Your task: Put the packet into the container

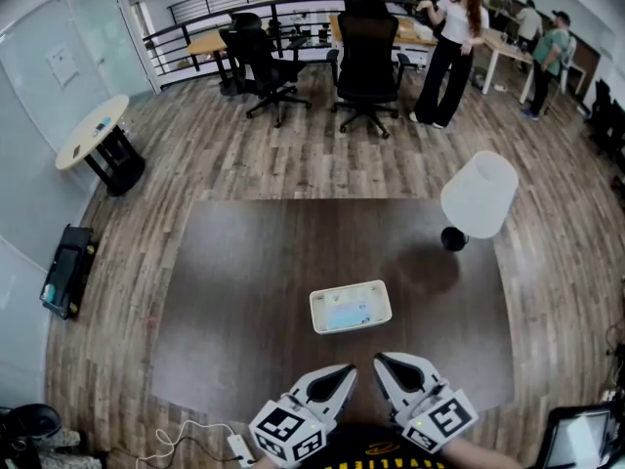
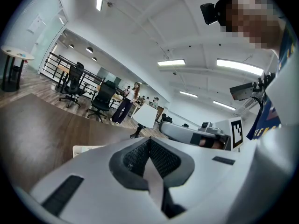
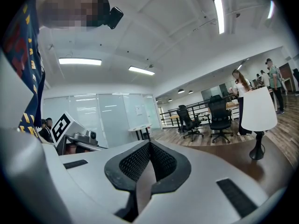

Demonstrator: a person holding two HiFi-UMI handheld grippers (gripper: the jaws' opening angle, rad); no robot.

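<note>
A: What's farthest left?

B: A round, pale side table (image 1: 93, 130) on the wood floor (image 1: 293, 164). Nearer, a black case (image 1: 66, 270) lies by the wall. A white cable (image 1: 186, 436) trails off the near left corner of the counter (image 1: 244, 281).

A: And behind the counter?

B: Two black office chairs (image 1: 368, 57) stand on the floor, well beyond its far edge.

A: Now the grippers.

B: The left hand-held gripper (image 1: 344, 371) sits at the near edge, pointing across the counter. Its jaws are pressed together. In its own view they meet along one seam with nothing between them.

A: Where's the container?

B: Just past the tips of both grippers, near them but not touching. The container (image 1: 318, 311) is white, shallow and rectangular, and it rests flat on the dark counter. The packet (image 1: 350, 311) looks pale with faint print and lies flat inside it.

A: And the other gripper?

B: The right hand-held gripper (image 1: 383, 362) is just beside the left one, angled slightly toward it. Its jaws are also fully closed and hold nothing.

A: What's further right?

B: A person (image 1: 447, 47) in a white top stands beyond the chairs. On the far right part of the counter is a lamp (image 1: 479, 195) with a white shade and a dark base, well apart from the container.
</note>
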